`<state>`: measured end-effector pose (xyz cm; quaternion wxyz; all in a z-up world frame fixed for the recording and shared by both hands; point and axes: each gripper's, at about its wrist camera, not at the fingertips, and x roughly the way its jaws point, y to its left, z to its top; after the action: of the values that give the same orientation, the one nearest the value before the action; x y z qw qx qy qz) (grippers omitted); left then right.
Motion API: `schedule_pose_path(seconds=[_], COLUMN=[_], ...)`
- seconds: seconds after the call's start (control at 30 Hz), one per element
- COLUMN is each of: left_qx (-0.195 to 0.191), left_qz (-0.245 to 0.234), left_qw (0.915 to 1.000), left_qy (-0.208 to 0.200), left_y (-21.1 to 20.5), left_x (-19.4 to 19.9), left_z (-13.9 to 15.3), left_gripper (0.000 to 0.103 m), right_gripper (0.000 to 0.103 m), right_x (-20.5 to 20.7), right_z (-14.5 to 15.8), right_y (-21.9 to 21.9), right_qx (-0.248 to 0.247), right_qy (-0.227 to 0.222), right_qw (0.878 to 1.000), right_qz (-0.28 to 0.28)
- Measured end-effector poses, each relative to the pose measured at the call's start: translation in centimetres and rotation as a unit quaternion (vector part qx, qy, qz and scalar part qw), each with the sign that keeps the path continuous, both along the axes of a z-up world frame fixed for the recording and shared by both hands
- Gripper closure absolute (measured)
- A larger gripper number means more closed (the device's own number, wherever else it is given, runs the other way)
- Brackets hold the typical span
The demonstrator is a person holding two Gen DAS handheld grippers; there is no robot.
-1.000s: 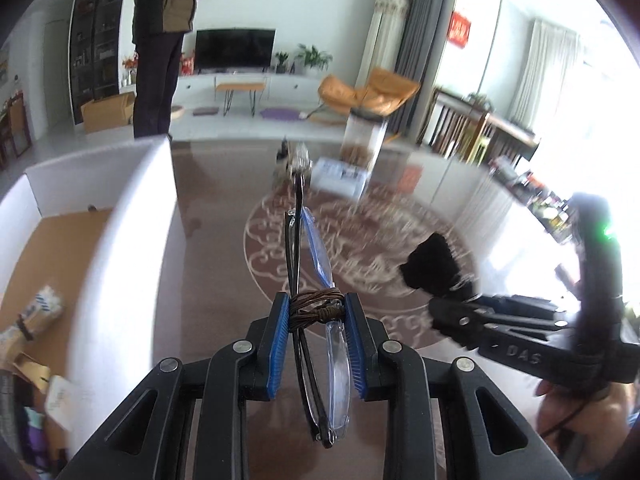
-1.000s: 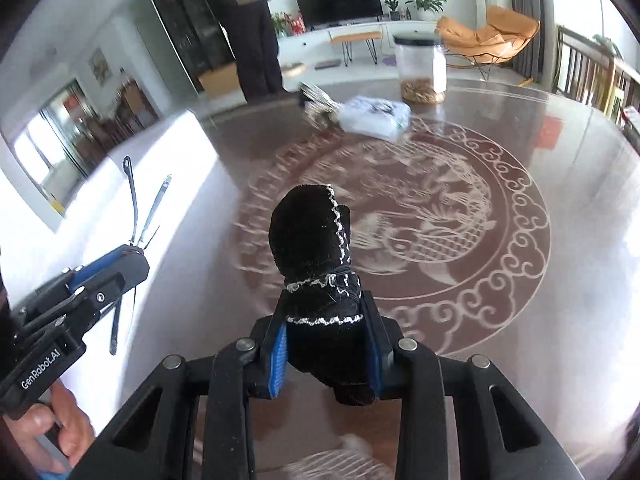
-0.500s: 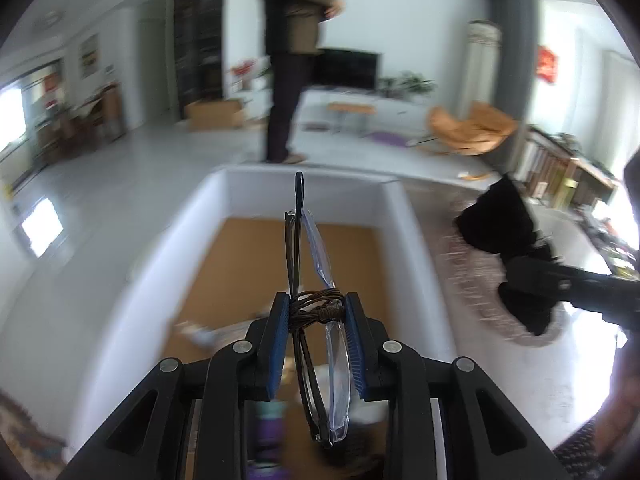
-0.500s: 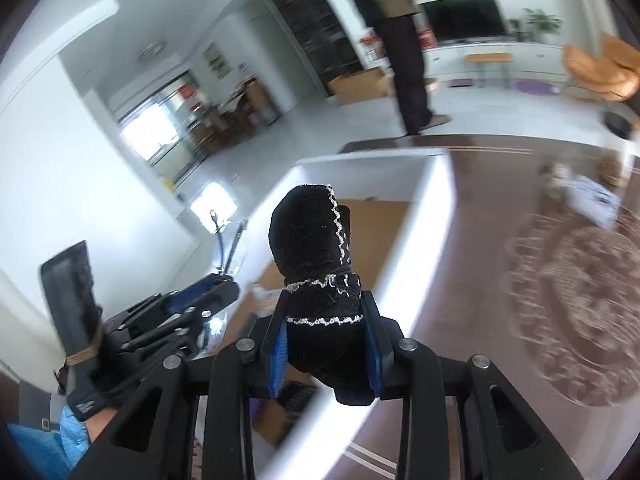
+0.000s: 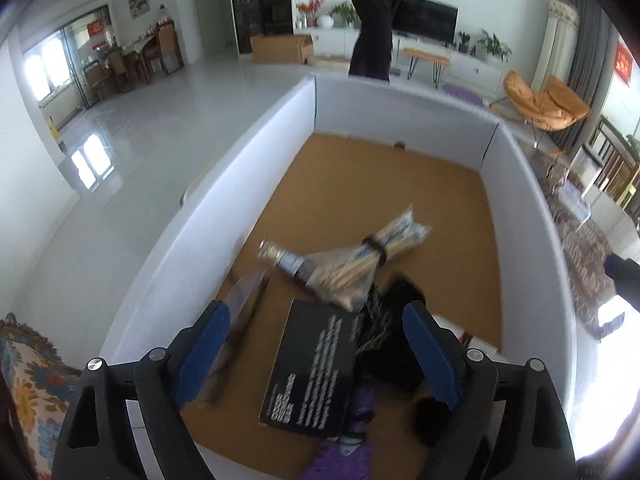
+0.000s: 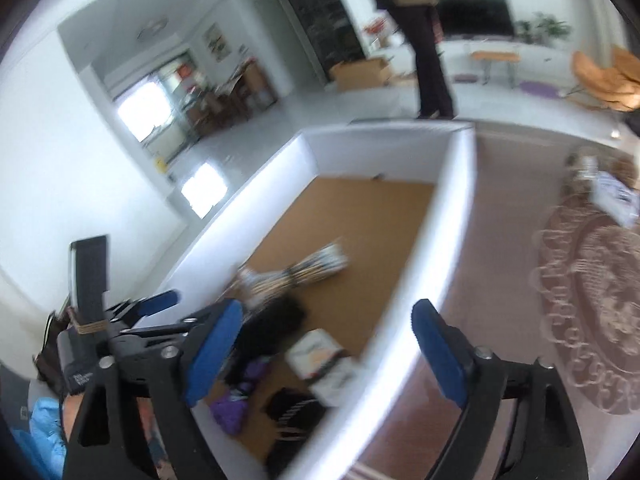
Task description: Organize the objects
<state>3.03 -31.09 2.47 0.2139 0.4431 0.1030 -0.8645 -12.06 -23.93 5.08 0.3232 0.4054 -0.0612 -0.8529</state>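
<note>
Hovering over the white box [image 5: 256,168], the left gripper [image 5: 316,354] and right gripper [image 6: 328,350] have just sprung apart, empty; blurred glasses [image 5: 244,304], probably, and black sock [image 6: 272,328] lie inside beside a chopstick bundle [image 5: 372,260]

A white-walled open box [image 5: 256,184] with a brown cardboard floor is seen holding a bagged bundle of sticks [image 5: 372,258], a black printed carton [image 5: 310,368], a dark fabric piece [image 5: 394,320] and a purple item [image 5: 340,458]. The box is set beside a brown patterned tabletop [image 6: 516,264].
</note>
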Motion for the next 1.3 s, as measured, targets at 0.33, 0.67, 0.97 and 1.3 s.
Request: schedule_pose_path(seconds=[0.33,0.67,0.97,1.3], left_qx=[-0.006,-0.002,-0.009,0.019], left_qz=[-0.081,-0.176,-0.235,-0.272], left_qw=[0.9940,0.9821,0.9706,0.9616], left_qy=[0.073,0.066,0.051,0.034], left_y=[6.9,16.1,22.1,25.2], left_x=[-2.0,-3.9,-5.5,-9.0], left_z=[4.1,4.9,4.5,3.6], left_gripper=[0.015,0.015,0.015,0.015], right_gripper=[0.006,0.006,0.006,0.006], right_x=[-2.3,-1.2,-1.5,-1.8], right_z=[-6.7,-11.5,-11.9,-12.5], right_y=[17.3,27.1,27.4,25.9], right_qx=[0.138,0.195,0.202,0.217], right_qy=[0.023,0.022,0.012,0.001], right_qw=[0.969,0.930,0.932,0.933], right_qz=[-0.205,-0.311,-0.301,-0.288])
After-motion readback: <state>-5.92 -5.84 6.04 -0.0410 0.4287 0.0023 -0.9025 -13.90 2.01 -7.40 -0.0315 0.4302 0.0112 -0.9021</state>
